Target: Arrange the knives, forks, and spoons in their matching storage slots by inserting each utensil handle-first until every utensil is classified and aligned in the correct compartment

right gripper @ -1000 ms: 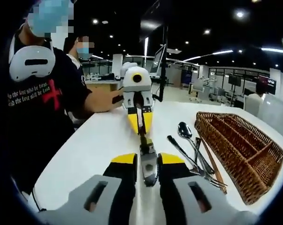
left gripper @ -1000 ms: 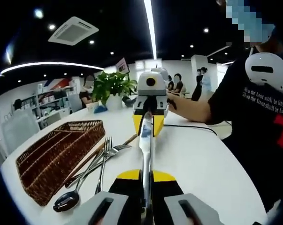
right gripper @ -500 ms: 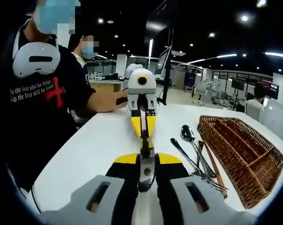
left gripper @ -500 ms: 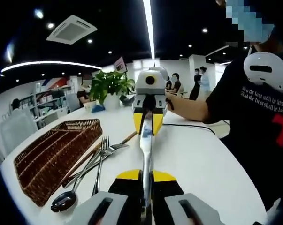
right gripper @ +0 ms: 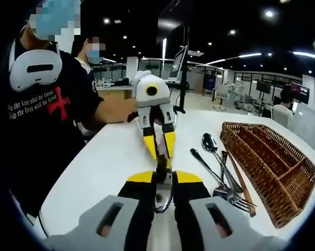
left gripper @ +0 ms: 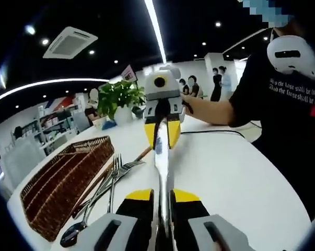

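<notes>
A silver knife (left gripper: 161, 157) hangs level above the white table (left gripper: 225, 178), gripped at both ends. In the left gripper view my left gripper (left gripper: 161, 194) is shut on the near end, and the right gripper (left gripper: 161, 137) faces me, clamped on the far end. The right gripper view has my right gripper (right gripper: 162, 175) shut on the serrated blade (right gripper: 162, 196), with the left gripper (right gripper: 160, 149) opposite. A spoon (right gripper: 209, 142) and forks (right gripper: 235, 198) lie beside a brown wicker divider tray (right gripper: 267, 167). That tray (left gripper: 63, 178), the forks (left gripper: 115, 167) and the spoon (left gripper: 73, 235) sit to my left.
A brown wooden stick (left gripper: 141, 155) lies among the loose utensils. A potted plant (left gripper: 118, 97) stands at the table's far side. The person (left gripper: 282, 104) stands at the table's edge on the right, and a black cable (left gripper: 220, 132) runs across the top.
Both views have shifted and tilted a little with the hands. The knife stays held between the two grippers. The tray and loose utensils have not moved.
</notes>
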Tool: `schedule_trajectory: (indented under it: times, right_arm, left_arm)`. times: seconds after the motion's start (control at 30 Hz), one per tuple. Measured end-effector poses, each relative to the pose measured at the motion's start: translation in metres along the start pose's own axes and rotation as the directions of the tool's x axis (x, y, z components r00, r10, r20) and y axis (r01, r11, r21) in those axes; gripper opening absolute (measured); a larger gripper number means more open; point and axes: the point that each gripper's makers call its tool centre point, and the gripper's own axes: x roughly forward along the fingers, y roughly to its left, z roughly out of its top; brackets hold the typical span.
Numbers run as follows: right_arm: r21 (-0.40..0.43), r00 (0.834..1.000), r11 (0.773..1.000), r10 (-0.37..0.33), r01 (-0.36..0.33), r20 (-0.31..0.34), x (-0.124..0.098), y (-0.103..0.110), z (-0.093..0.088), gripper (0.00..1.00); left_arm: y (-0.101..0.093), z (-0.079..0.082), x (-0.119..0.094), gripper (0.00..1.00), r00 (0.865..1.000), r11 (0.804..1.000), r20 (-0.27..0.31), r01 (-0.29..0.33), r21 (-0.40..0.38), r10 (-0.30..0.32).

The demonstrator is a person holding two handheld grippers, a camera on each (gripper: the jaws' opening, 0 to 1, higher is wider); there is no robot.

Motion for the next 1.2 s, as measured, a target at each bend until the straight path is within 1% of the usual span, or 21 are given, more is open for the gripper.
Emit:
schedule_trajectory:
  times: [0.03, 0.07, 0.17, 0.23, 0.3, 0.33, 0.37, 0.4, 0.57, 0.67, 0.77, 0.83, 0.87, 0.9, 0.93, 0.97, 1.0, 1.07, 1.13, 1.17, 1.2]
  right_arm:
    - [0.000, 1.000, 1.000, -0.001, 0.001, 0.000, -0.001, -0.001, 0.000, 0.12]
    - [0.004, 1.000, 1.000, 0.002, -0.002, 0.002, -0.002, -0.001, 0.000, 0.12]
    - [0.003, 1.000, 1.000, 0.001, -0.001, 0.003, -0.002, -0.001, 0.000, 0.12]
    - [0.002, 1.000, 1.000, 0.000, 0.000, 0.003, -0.002, -0.001, 0.001, 0.12]
    - [0.001, 1.000, 1.000, 0.002, -0.002, 0.000, -0.002, 0.000, 0.000, 0.12]
    - [0.005, 1.000, 1.000, 0.002, -0.002, -0.011, -0.002, 0.000, -0.003, 0.12]
    - [0.006, 1.000, 1.000, 0.002, -0.002, -0.008, -0.003, -0.001, -0.003, 0.12]
    - [0.010, 1.000, 1.000, -0.002, 0.002, -0.007, -0.004, -0.002, -0.003, 0.12]
    - [-0.002, 1.000, 1.000, 0.010, -0.010, -0.019, -0.004, 0.002, -0.004, 0.12]
    - [0.011, 1.000, 1.000, 0.007, -0.007, -0.028, -0.005, 0.002, -0.006, 0.12]
    - [0.017, 0.999, 1.000, 0.015, -0.014, -0.033, -0.007, 0.003, -0.007, 0.12]
    - [0.010, 0.999, 1.000, 0.018, -0.018, -0.041, -0.008, 0.004, -0.009, 0.13]
    - [-0.001, 0.996, 0.999, 0.043, -0.043, -0.073, -0.007, 0.009, -0.017, 0.13]
    - [-0.007, 0.995, 0.999, 0.049, -0.050, -0.087, -0.006, 0.010, -0.021, 0.13]
    - [-0.026, 0.989, 0.999, 0.043, -0.048, -0.141, -0.005, 0.010, -0.032, 0.13]
    - [-0.013, 0.985, 0.998, 0.053, -0.056, -0.162, -0.003, 0.011, -0.038, 0.14]
    - [0.000, 0.985, 0.999, 0.054, -0.055, -0.162, -0.002, 0.011, -0.038, 0.14]
    - [0.003, 0.989, 0.999, 0.052, -0.052, -0.139, -0.006, 0.010, -0.031, 0.14]
    - [0.004, 0.993, 0.998, 0.061, -0.061, -0.098, -0.011, 0.013, -0.022, 0.17]
    - [-0.004, 0.995, 0.998, 0.055, -0.056, -0.086, -0.014, 0.013, -0.019, 0.19]
    - [-0.033, 0.998, 0.999, 0.020, -0.022, -0.060, -0.017, 0.008, -0.013, 0.23]
  left_arm:
    - [-0.002, -0.002, 0.000, 0.08, 1.000, 1.000, -0.010, 0.007, 0.004, -0.007]
    - [0.001, 0.000, 0.000, 0.08, 1.000, 1.000, -0.001, 0.001, 0.008, -0.001]
    - [0.001, -0.001, -0.001, 0.08, 1.000, 1.000, -0.002, 0.002, 0.015, -0.002]
    - [0.002, -0.003, 0.001, 0.08, 1.000, 1.000, -0.016, -0.004, 0.023, 0.004]
    - [0.002, -0.010, 0.006, 0.08, 0.998, 0.999, -0.061, -0.012, 0.040, 0.014]
    - [0.003, -0.007, 0.007, 0.08, 0.998, 0.999, -0.058, -0.016, 0.028, 0.018]
    - [0.005, -0.007, 0.007, 0.08, 0.998, 1.000, -0.058, -0.023, 0.000, 0.023]
    - [0.006, -0.007, 0.008, 0.08, 0.998, 1.000, -0.050, -0.023, 0.013, 0.024]
    - [0.002, -0.006, 0.007, 0.08, 0.999, 1.000, -0.044, 0.012, -0.022, -0.013]
    - [0.002, -0.007, 0.010, 0.08, 0.997, 1.000, -0.074, -0.007, -0.023, 0.005]
    - [0.000, -0.006, 0.011, 0.08, 0.996, 0.999, -0.085, 0.001, -0.035, -0.004]
    - [-0.001, -0.007, 0.012, 0.07, 0.995, 1.000, -0.095, 0.006, -0.008, -0.007]
    - [-0.004, -0.009, 0.012, 0.07, 0.992, 1.000, -0.122, 0.021, 0.001, -0.021]
    - [-0.005, -0.010, 0.012, 0.06, 0.991, 1.000, -0.133, 0.028, 0.008, -0.026]
    - [-0.008, -0.010, 0.013, 0.06, 0.988, 0.999, -0.149, 0.039, 0.014, -0.037]
    - [-0.008, -0.011, 0.014, 0.06, 0.987, 0.999, -0.154, 0.038, 0.005, -0.037]
    - [-0.007, -0.012, 0.015, 0.06, 0.986, 0.999, -0.161, 0.041, 0.008, -0.039]
    - [-0.006, -0.013, 0.014, 0.06, 0.983, 0.999, -0.178, 0.040, 0.008, -0.038]
    - [-0.005, -0.009, 0.011, 0.06, 0.980, 0.999, -0.196, 0.042, 0.015, -0.039]
    - [-0.005, -0.009, 0.009, 0.06, 0.976, 0.999, -0.213, 0.045, 0.025, -0.038]
    - [-0.003, -0.006, 0.006, 0.06, 0.973, 0.998, -0.227, 0.040, 0.040, -0.030]
